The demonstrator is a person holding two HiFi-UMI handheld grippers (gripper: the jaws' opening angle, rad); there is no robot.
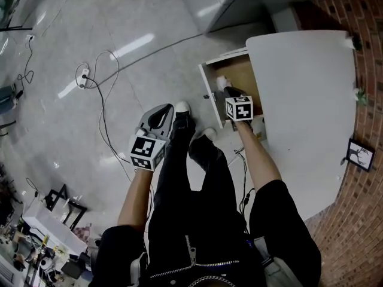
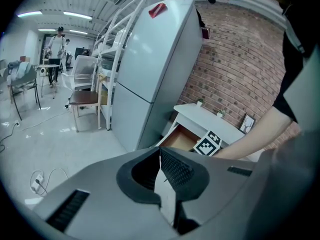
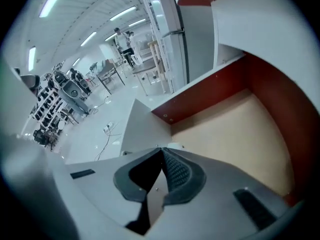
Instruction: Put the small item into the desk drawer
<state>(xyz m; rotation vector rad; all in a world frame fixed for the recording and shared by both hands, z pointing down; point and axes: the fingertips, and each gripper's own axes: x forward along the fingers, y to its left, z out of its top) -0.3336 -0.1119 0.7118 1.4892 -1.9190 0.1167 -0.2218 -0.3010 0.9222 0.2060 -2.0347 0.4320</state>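
Note:
The desk drawer [image 1: 242, 75] is pulled out from under the white desk top [image 1: 305, 94], and its beige floor [image 3: 235, 129] fills the right gripper view. My right gripper [image 1: 227, 90] hangs over the drawer pointing steeply down; its jaws [image 3: 161, 149] are shut with nothing between them. A small white item [image 1: 222, 82] lies in the drawer just past the tips, and only a sliver of it [image 3: 175, 145] shows over the jaws. My left gripper [image 1: 167, 110] is out over the floor, left of the drawer, shut and empty [image 2: 160, 152]. From there it sees the open drawer [image 2: 181, 138].
The person's legs and white-toed shoes [image 1: 182, 107] stand between the grippers. Cables and a power strip [image 1: 83, 76] lie on the tiled floor. A tall grey refrigerator [image 2: 155, 69] stands beside the desk against a brick wall [image 2: 240, 74]. A framed picture [image 1: 360, 154] sits on the desk.

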